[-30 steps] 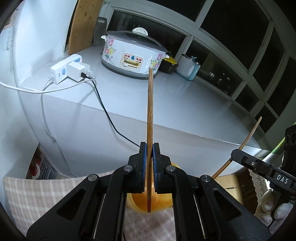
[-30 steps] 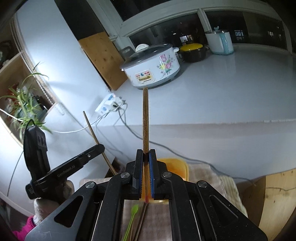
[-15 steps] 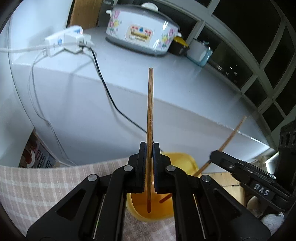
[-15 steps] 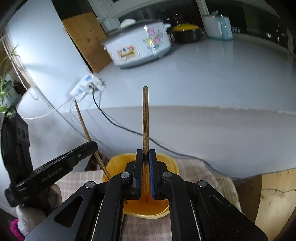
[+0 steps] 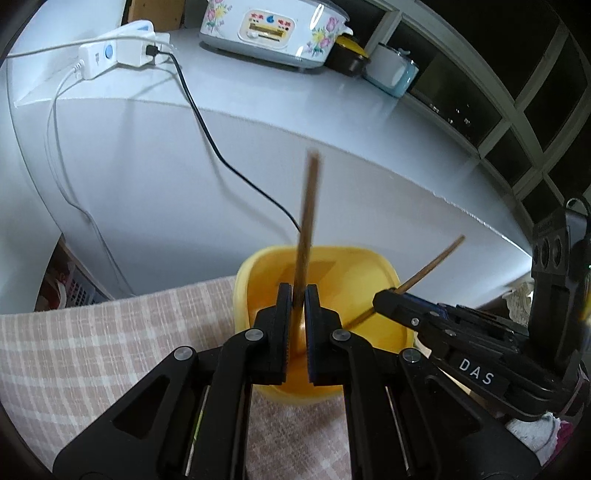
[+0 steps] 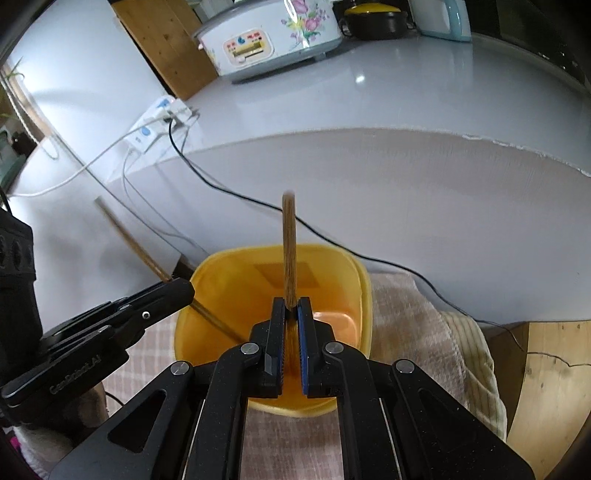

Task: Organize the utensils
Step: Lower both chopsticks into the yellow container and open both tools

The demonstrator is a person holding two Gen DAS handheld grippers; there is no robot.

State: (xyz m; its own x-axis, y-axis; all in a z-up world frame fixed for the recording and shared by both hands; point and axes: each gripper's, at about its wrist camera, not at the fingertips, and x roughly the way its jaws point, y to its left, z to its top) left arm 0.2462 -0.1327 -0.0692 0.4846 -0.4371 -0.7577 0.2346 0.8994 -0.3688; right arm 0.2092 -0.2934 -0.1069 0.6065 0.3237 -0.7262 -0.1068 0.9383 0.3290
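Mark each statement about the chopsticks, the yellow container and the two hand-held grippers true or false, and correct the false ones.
1. Each hand-held gripper is shut on a chopstick. True: the left hand-held gripper clamps the left chopstick, the right hand-held gripper the right chopstick.
2. The yellow container stands on the white counter. False: it stands on a checked cloth, below the counter.
3. Both chopsticks lie flat on the cloth. False: both are held over the container, lower ends reaching into it.
4. A cooker with a flower print stands on the counter. True.
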